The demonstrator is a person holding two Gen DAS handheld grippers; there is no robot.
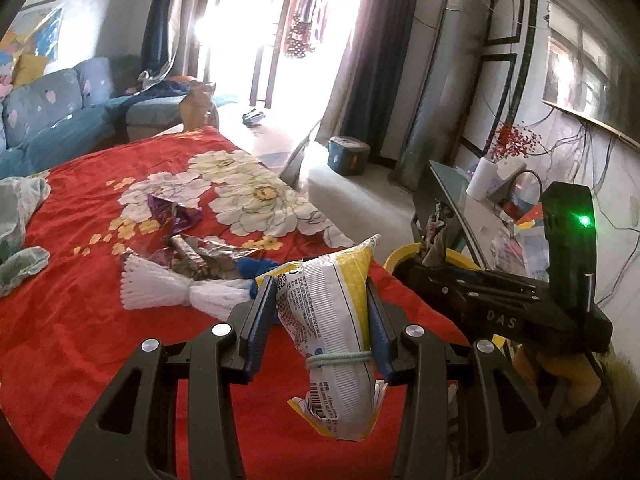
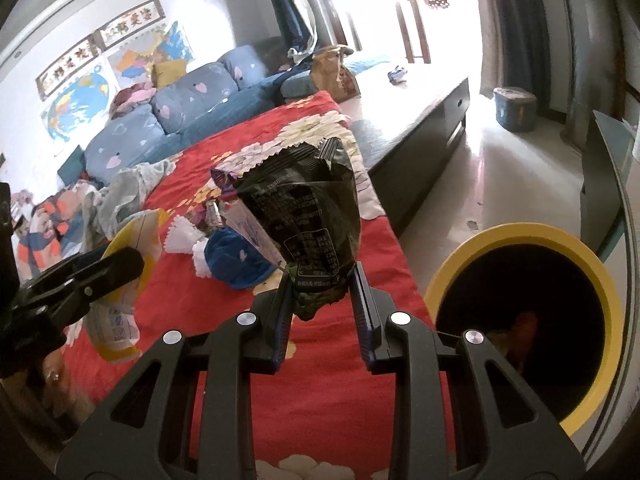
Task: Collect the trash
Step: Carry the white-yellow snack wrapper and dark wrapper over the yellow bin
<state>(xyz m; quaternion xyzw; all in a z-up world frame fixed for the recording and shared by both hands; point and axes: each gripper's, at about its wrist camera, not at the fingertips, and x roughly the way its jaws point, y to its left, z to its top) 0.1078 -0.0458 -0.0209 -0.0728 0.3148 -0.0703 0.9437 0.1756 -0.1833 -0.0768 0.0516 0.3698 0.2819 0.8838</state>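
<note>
The left gripper [image 1: 320,300] is clamping a yellow-and-white snack bag [image 1: 332,320], the right gripper [image 2: 320,292] is pinching a dark, possibly green, snack bag [image 2: 304,216], the yellow-rimmed bin [image 2: 520,236] sitting just right of it.

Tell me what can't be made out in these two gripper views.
- Inside of the yellow-rimmed dark bin, right wrist view: too dark; only an orange blur shows.
- Same bin, left wrist view: mostly behind the right gripper.
- Yellow-and-white snack bag print: too small.
- Dark green crinkled packet text: unreadable.
</note>
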